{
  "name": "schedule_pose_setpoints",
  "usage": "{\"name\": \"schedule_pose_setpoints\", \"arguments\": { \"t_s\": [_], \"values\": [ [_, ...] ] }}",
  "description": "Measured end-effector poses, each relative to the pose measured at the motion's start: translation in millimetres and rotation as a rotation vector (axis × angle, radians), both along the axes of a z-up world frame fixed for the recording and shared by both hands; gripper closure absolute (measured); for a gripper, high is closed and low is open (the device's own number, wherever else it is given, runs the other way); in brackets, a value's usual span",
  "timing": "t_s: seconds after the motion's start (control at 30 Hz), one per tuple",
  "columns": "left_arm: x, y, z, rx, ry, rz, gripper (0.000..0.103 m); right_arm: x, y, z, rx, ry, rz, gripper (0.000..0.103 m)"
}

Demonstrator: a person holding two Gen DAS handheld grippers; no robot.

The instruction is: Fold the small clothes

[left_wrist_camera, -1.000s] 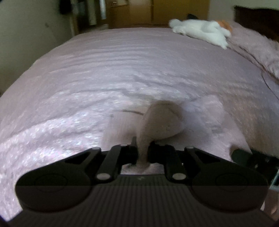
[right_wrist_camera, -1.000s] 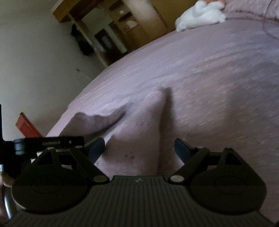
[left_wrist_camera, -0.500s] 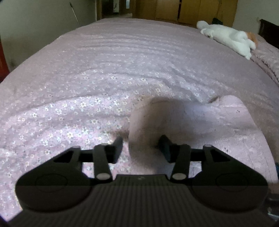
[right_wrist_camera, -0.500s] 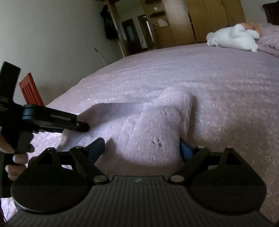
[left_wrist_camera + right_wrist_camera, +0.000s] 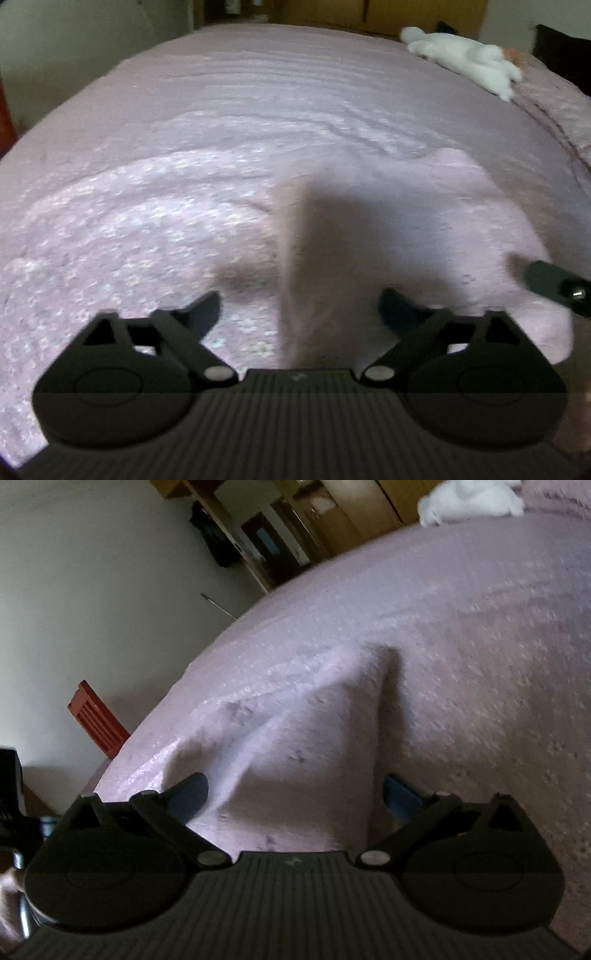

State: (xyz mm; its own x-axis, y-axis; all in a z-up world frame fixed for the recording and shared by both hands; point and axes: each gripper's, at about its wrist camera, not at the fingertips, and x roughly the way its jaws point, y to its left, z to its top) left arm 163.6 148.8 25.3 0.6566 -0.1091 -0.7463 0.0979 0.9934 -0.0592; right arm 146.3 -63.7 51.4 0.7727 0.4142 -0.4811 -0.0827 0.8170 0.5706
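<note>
A small pale pink garment (image 5: 399,229) lies on the bed. In the left wrist view a fold of it rises between the fingers of my left gripper (image 5: 299,308), which stands wide open around it. A black part of the other gripper (image 5: 554,282) shows at the right edge. In the right wrist view the garment (image 5: 295,753) forms a raised ridge running away from my right gripper (image 5: 293,794). That gripper is open too, with its fingertips on either side of the cloth. Both views are blurred.
The bed has a pink flowered bedspread (image 5: 147,206) with much bare room beyond the garment. A white soft toy (image 5: 469,62) lies at the far right by a pillow. A red chair (image 5: 98,720) and wooden cupboards (image 5: 351,520) stand beyond the bed.
My left gripper was shut on a fold of the garment, then let go and spread wide. The right gripper stayed open and tilted. Both moved a little over the cloth.
</note>
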Motion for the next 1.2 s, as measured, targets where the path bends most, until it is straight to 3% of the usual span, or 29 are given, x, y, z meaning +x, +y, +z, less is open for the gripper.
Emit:
{"name": "schedule_pose_setpoints", "arguments": {
  "t_s": [0.1,0.27,0.4,0.47,0.53,0.6,0.83,1.07,1.2],
  "values": [
    [3.7,11.5,-7.0,-0.106,0.040,0.032,0.005,6.1,-4.0,-11.0,0.053,0.066,0.038,0.000],
    [7.4,29.5,-21.1,-0.381,0.110,0.020,0.009,16.4,-5.0,-25.2,0.197,0.099,0.098,0.000],
    [3.9,22.6,-25.6,-0.471,0.133,-0.053,0.026,25.9,-0.8,-27.4,0.215,0.110,0.114,0.000],
    [5.0,20.6,-28.7,-0.473,0.123,-0.035,0.040,30.5,0.5,-27.2,0.217,0.119,0.112,0.005],
    [6.3,23.9,-28.7,-0.518,0.128,-0.005,0.055,35.9,-0.6,-25.3,0.213,0.168,0.076,0.033],
    [6.3,25.9,-24.2,-0.542,0.135,0.009,0.059,43.0,-8.6,-22.8,0.250,0.208,0.063,0.042],
    [-11.6,8.8,11.2,-0.577,0.112,-0.044,0.062,26.7,-31.8,26.2,0.300,0.179,0.087,0.047],
    [-45.1,-21.5,34.6,-0.636,0.134,-0.087,0.062,-28.7,-68.1,69.4,0.251,0.173,0.080,0.047],
    [-76.3,-46.6,43.1,-0.623,0.128,-0.132,0.062,-68.9,-90.4,87.5,0.229,0.173,0.064,0.047]
  ]
}}
